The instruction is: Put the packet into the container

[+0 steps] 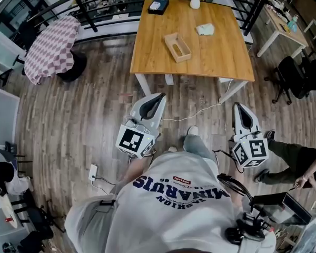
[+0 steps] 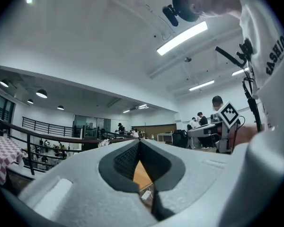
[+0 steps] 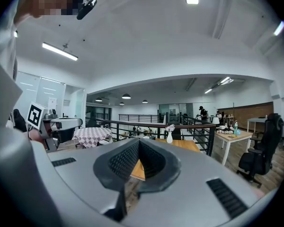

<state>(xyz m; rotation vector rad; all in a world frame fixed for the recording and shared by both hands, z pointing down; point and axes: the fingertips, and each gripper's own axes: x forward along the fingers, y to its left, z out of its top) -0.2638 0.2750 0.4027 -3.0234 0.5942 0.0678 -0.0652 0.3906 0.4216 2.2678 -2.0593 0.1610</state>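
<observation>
My left claw is clamped shut and empty. Ahead on the wooden table: open wooden box, then the pale packet near it. Right claw is shut and empty too. If I arrive closed, I'll just shove that packet away.

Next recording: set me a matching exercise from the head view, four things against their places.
1 container
2 packet
3 vase
4 checked cloth

A white, at the far edge of the table
B draped, off the table to the left
C open wooden box, mid-table
D pale, lying beyond and right of the box

Pairs: 1-C, 2-D, 3-A, 4-B
</observation>
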